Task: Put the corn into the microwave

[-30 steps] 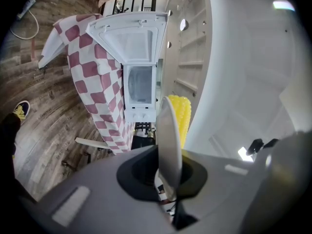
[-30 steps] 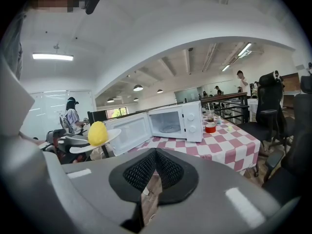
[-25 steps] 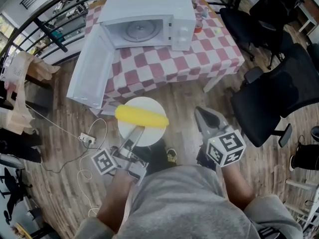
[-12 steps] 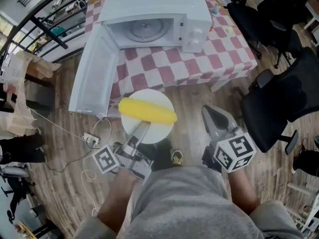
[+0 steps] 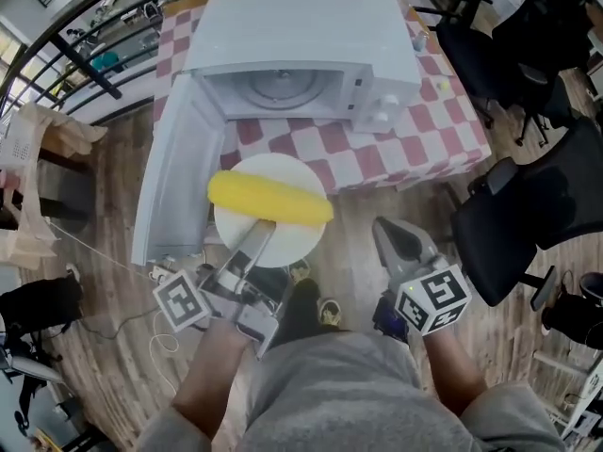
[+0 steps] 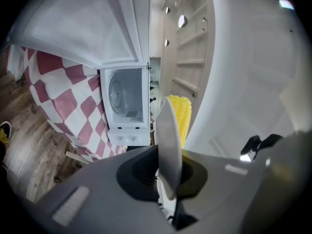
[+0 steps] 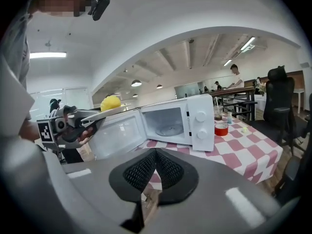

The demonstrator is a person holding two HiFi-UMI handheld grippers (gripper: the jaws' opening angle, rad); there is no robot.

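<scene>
A yellow corn cob [image 5: 270,199] lies across a white plate [image 5: 283,245]. My left gripper [image 5: 259,231] is shut on the plate's near rim and holds it level, just before the table's edge. The white microwave [image 5: 301,45] stands on the checked table [image 5: 415,130] with its door [image 5: 179,168] swung wide to the left, and the glass turntable [image 5: 283,81] shows inside. In the left gripper view the corn [image 6: 181,112] sits beyond the jaws, and the microwave's cavity [image 6: 124,97] lies ahead. My right gripper [image 5: 388,232] is shut and empty, low at the right. The right gripper view shows the corn [image 7: 110,102] beside the microwave [image 7: 178,120].
Black office chairs [image 5: 537,205] stand at the right of the table. A red tub [image 7: 221,129] and a glass sit on the table past the microwave. A power strip and white cable [image 5: 155,276] lie on the wooden floor at the left. A black railing [image 5: 85,40] runs behind.
The left gripper has carried the plate and corn closer to the open microwave, and the plate now overlaps the table's edge in the head view. The right gripper has come forward too, still shut.
</scene>
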